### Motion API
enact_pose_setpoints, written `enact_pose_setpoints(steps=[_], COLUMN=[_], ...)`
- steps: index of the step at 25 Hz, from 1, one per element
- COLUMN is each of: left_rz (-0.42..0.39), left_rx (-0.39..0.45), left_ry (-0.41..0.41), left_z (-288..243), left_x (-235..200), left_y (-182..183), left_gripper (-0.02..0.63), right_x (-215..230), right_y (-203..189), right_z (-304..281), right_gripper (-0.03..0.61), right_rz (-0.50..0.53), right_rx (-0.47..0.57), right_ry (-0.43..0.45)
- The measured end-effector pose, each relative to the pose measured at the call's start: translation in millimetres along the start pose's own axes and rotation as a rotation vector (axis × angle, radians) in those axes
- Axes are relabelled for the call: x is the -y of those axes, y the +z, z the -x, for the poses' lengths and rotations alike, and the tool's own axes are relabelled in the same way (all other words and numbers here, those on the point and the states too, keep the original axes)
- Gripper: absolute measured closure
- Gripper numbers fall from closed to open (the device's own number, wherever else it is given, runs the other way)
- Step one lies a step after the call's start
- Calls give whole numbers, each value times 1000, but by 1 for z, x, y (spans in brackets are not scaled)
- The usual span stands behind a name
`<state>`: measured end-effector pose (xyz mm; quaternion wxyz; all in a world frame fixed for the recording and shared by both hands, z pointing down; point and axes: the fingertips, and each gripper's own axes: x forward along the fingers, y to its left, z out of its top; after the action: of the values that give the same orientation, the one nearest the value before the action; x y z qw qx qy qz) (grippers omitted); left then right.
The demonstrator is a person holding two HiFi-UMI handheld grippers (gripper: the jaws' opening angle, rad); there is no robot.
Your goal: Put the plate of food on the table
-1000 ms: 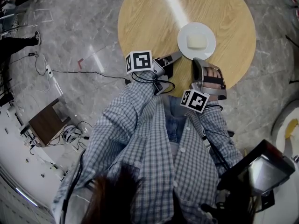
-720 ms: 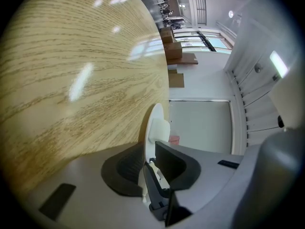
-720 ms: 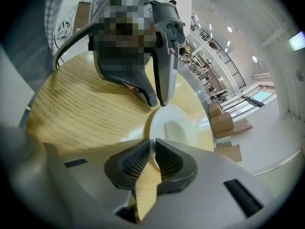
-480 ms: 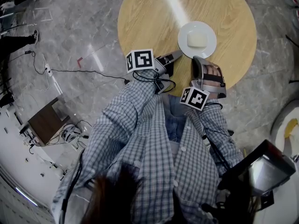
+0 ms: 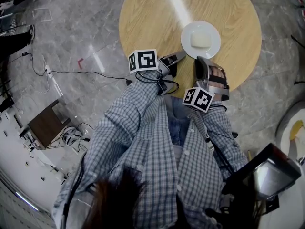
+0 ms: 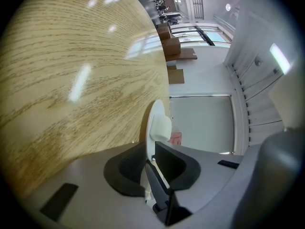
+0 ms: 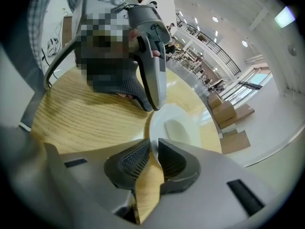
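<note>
A white plate (image 5: 211,48) with a pale block of food (image 5: 200,40) lies over the near right part of the round wooden table (image 5: 152,18). My left gripper (image 5: 183,55) is shut on the plate's near left rim. My right gripper (image 5: 200,61) is shut on its near rim. In the left gripper view the plate (image 6: 153,120) stands edge-on, its rim pinched in the left gripper (image 6: 148,159), with the food (image 6: 162,128) beyond. In the right gripper view the plate (image 7: 164,114) runs into the right gripper (image 7: 152,149). Whether the plate rests on the wood I cannot tell.
The table edge runs just under both grippers. On the marble floor to the left are a cable (image 5: 71,73) and a small brown stand (image 5: 45,125). A black device (image 5: 267,173) sits at the lower right. Cardboard boxes (image 7: 228,111) stand in the far room.
The plate and both grippers have shifted slightly farther over the table. Both grips are unchanged.
</note>
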<state>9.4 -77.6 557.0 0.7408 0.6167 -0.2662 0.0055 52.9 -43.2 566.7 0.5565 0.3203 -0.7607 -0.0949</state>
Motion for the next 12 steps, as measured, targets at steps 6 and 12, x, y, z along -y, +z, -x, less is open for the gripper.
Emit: enact_pose_setpoints(steps=[6,12], left_rz=[-2,-5], left_rx=[2,12], left_ry=[-2,-4], left_z=[-1,0], left_x=[0,0], left_y=[2,2], left_gripper=[555,555], right_x=[2,10], right_y=[1,4], right_z=[0,7], right_gripper=[529,529], right_rz=[-122,-265], right_rx=[24,55], right_ry=[50,56])
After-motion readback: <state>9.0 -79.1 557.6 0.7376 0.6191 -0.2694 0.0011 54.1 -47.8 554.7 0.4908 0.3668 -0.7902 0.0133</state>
